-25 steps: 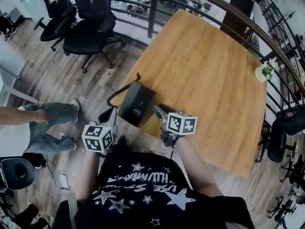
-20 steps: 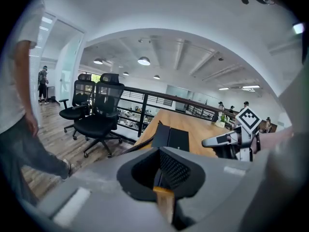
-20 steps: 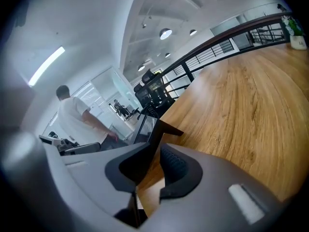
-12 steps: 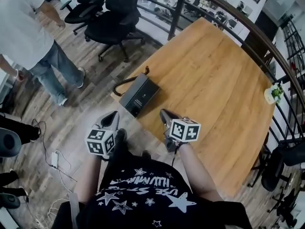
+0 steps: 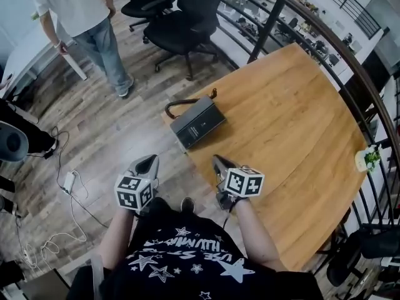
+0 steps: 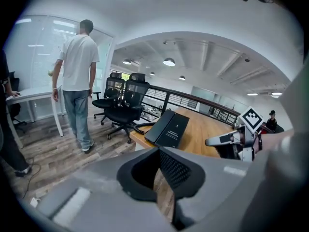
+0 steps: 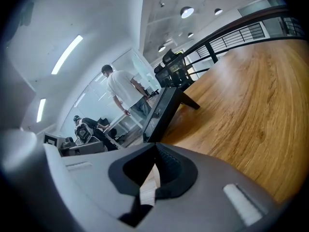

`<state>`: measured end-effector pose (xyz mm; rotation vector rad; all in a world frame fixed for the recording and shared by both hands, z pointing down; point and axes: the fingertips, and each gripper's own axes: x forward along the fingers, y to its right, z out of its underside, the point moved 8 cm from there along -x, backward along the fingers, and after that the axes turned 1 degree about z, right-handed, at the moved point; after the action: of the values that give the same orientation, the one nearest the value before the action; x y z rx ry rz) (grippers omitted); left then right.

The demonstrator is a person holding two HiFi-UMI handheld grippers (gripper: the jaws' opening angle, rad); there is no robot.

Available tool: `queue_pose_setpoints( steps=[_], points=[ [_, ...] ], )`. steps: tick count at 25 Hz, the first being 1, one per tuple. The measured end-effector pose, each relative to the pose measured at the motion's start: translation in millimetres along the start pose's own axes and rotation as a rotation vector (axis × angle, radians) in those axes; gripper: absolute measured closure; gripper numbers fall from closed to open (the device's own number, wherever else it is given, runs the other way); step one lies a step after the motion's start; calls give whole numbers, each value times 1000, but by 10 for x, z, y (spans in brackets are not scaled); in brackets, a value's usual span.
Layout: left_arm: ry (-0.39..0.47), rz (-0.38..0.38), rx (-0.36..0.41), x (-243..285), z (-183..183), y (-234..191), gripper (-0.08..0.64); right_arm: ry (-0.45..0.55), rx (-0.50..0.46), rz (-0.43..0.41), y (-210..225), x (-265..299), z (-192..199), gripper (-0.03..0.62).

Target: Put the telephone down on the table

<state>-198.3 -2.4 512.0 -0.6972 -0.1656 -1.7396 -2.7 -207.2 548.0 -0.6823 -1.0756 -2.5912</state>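
The black telephone (image 5: 199, 124) lies flat on the near left corner of the wooden table (image 5: 287, 117), and its coiled cord (image 5: 185, 102) loops off the far side. Neither gripper touches it. My left gripper (image 5: 152, 160) hangs over the floor, short of the table's edge, with its jaws shut and empty. My right gripper (image 5: 216, 159) is over the table's near edge, also shut on nothing. In the left gripper view the telephone (image 6: 170, 127) sits ahead past the closed jaws (image 6: 158, 152), with the right gripper (image 6: 220, 140) to the right. In the right gripper view the telephone (image 7: 161, 111) lies ahead and to the left.
Black office chairs (image 5: 181, 20) stand beyond the table's far left corner. A person in a white shirt (image 5: 78, 11) stands at the upper left. Cables and a power strip (image 5: 69, 183) lie on the wooden floor. A railing (image 5: 350, 61) and a small plant (image 5: 369, 158) edge the table's right side.
Both grippers have drawn back from the telephone's sides toward my body, leaving it on the table. The right jaws have closed. A standing person has come into view at the upper left.
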Motion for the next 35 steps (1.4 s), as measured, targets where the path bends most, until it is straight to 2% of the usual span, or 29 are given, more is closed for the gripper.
queue_pose_setpoints(
  steps=[11, 20, 28, 35],
  points=[
    [33, -16, -17, -230, -8, -66, 558, -7, -18, -39, -180, 71, 35, 594],
    [24, -65, -73, -767, 466, -134, 558, -67, -83, -62, -523, 48, 374, 594],
    [81, -110, -92, -1340, 680, -16, 558, -81, -106, -74, -812, -101, 638, 594],
    [100, -147, -114, -1791, 915, 66, 558, -68, -164, -96, -1139, -252, 736, 594]
  ],
)
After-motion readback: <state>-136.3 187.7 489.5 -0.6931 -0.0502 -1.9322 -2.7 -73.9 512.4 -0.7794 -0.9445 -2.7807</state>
